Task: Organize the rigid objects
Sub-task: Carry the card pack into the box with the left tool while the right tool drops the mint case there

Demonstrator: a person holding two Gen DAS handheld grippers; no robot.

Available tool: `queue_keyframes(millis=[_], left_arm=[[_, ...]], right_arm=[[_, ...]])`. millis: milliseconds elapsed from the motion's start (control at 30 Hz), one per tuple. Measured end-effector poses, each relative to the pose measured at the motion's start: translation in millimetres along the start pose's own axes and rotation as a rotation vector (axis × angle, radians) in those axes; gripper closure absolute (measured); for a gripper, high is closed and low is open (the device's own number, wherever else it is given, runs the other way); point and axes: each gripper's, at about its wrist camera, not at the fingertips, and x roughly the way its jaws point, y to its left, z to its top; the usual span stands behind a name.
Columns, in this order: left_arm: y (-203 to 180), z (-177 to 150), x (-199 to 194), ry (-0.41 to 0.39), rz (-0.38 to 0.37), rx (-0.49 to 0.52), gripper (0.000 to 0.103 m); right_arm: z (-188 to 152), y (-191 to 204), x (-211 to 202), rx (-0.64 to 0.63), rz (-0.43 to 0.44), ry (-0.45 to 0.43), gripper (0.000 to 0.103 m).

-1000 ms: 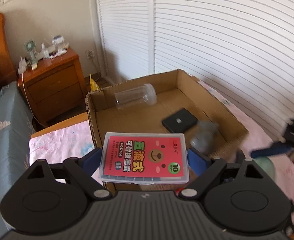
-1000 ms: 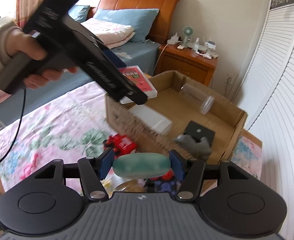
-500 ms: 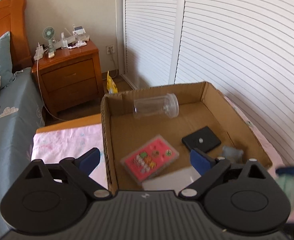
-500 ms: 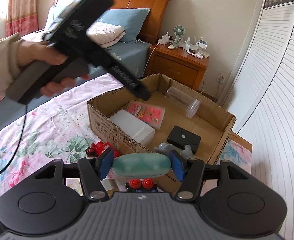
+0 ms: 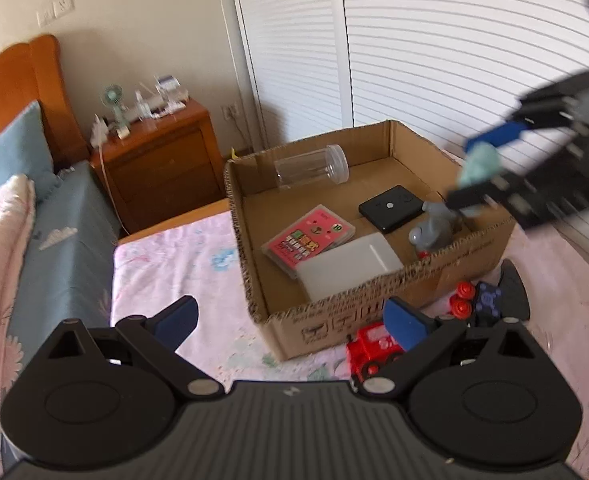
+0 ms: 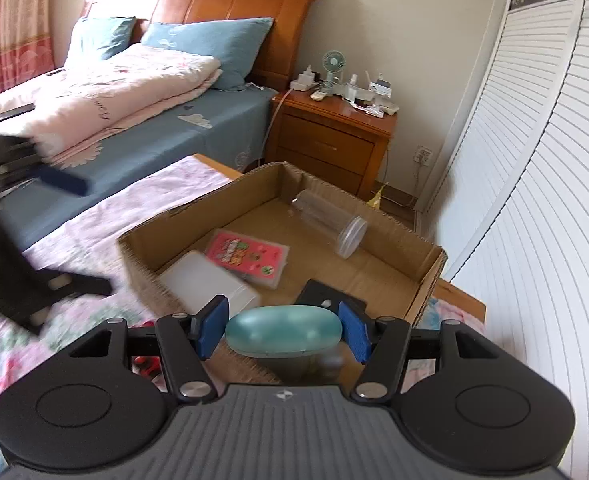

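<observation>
The bed (image 6: 198,128) fills the far side of the room, blue sheet and pink quilt, with a wooden nightstand (image 6: 330,136) beside it. Nearer in, on the flowered pink cover (image 5: 182,264), sits the open cardboard box (image 5: 374,308) — and it's filling up. Inside: a clear jar (image 5: 310,166) lying on its side against the far wall, a white box (image 5: 346,266) at the near wall, a pink card case (image 5: 308,240) leaning partly on that white box, a flat black square (image 5: 390,208), and a grey figure (image 5: 434,230) by the right-hand wall.

The left gripper (image 5: 290,320) has just been opening its jaws; they stand wide with nothing between them. The right gripper (image 6: 282,330) is clamped on a teal oval case (image 6: 282,334), held above the box's near edge.

Outside the box, against its front wall — a red toy car (image 5: 370,346) and a dark blue toy (image 5: 486,300) with red knobs.
</observation>
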Motion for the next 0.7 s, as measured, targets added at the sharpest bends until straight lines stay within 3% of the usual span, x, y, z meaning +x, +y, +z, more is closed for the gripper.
queue_keyframes(millis=[433, 700], left_arm=[[-2, -29, -25, -0.008, -0.031, -0.087, 0.003], [4, -35, -26, 0.005, -0.025, -0.131, 0.003]], right_arm=[[36, -49, 87, 0.115, -0.090, 0.113, 0.037], [43, -63, 119, 0.168, -0.128, 0.147, 0.037]])
